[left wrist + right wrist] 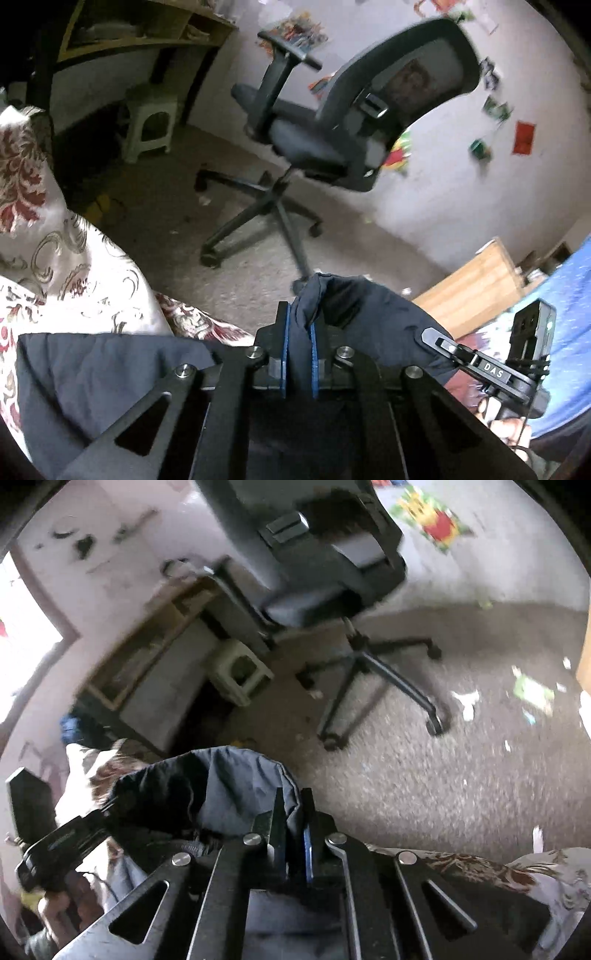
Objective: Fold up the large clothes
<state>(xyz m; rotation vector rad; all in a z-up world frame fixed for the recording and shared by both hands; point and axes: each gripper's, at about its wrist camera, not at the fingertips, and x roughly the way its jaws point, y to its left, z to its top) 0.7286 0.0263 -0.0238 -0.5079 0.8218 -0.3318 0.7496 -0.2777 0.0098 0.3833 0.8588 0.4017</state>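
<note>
The left tool (298, 325) pinches a bunched fold of the dark navy garment (110, 369), and the right tool (293, 812) pinches another fold of it. The garment lies on the floral bedspread (55, 258), with the office chair (332, 122) beyond it.

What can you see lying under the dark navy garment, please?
Under the navy garment a floral bedcover shows at its edges; the part beneath the cloth is covered. Both the left gripper and right gripper pinch the fabric.
</note>
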